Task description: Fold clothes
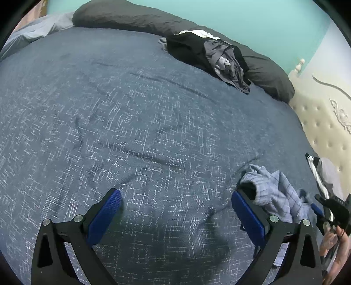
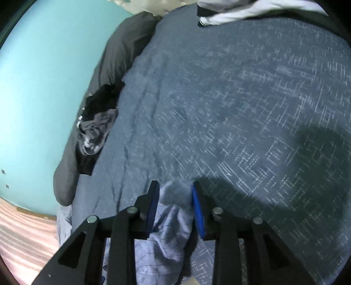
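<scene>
1. The left tongs (image 1: 175,203) are seen spread wide apart above the bed (image 1: 142,122), with nothing held between the blue pads (image 1: 105,217); only patterned dark-blue bedcover is seen in the gap.
2. The right tongs (image 2: 174,197) are seen closed on a light-blue checked garment (image 2: 169,228), a bunched fold of which is pinched between the pads while the rest hangs back under the tool.
3. In the left wrist view the same light-blue checked garment (image 1: 276,193) is seen crumpled at the lower right of the bed, just beside the right-hand pad, with the right tongs (image 1: 316,208) and a hand (image 1: 335,241) at the frame edge.
4. A pile of dark clothes (image 1: 215,54), black and grey, is seen at the far side of the bed, resting partly on a long dark-grey pillow (image 1: 267,72) along a turquoise wall (image 1: 263,17).
5. The same pile of dark clothes (image 2: 96,118) is seen in the right wrist view, well apart from the held garment.
6. A cream tufted headboard (image 1: 324,131) is seen along the right edge of the bed.
</scene>
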The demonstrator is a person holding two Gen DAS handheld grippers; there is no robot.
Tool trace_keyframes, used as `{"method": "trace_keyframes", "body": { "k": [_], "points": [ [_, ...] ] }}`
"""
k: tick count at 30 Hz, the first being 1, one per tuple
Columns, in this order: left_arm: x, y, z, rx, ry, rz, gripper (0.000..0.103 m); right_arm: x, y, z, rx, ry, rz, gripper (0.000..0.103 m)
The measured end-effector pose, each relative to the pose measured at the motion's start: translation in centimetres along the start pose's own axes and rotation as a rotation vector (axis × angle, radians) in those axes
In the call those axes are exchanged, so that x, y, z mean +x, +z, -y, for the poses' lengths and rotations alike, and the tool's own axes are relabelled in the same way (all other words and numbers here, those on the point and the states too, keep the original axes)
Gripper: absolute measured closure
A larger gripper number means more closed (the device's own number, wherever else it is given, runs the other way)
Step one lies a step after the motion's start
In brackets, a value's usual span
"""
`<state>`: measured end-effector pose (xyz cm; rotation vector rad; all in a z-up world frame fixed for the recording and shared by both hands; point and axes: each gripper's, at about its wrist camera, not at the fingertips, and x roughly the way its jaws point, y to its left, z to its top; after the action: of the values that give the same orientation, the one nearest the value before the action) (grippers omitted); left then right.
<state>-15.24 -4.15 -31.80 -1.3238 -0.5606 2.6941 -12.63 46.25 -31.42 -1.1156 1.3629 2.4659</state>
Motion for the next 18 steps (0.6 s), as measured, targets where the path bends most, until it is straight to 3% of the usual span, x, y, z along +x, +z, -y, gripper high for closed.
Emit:
{"method": "trace_keyframes", "body": {
  "k": [5, 7, 11, 15, 18],
  "points": [
    [0.0, -0.3, 0.5, 0.010, -0.003, 0.001, 0.000, -2.4, 0.6, -0.8, -0.049, 0.007, 0.058, 0.069],
    [0.0, -0.5, 0.7, 0.020, 0.000, 0.000, 0.000, -1.9, 0.3, -2.8, -0.124, 0.042, 0.015, 0.069],
    [-0.1, -0.7, 0.7, 0.028, 0.012, 0.005, 0.000, 0.0, -1.9, -6.8, -0.264, 0.082, -0.083, 0.051],
    [-0.3, -0.6, 0.1, 0.026, 0.021, 0.010, 0.000, 2.9, -5.4, -11.4, -0.430, 0.148, -0.233, 0.050],
    [-0.5, -0.4, -0.5, 0.022, 0.025, 0.015, 0.000, 4.4, -7.8, -14.3, -0.545, 0.164, -0.284, 0.049]
  ]
}}
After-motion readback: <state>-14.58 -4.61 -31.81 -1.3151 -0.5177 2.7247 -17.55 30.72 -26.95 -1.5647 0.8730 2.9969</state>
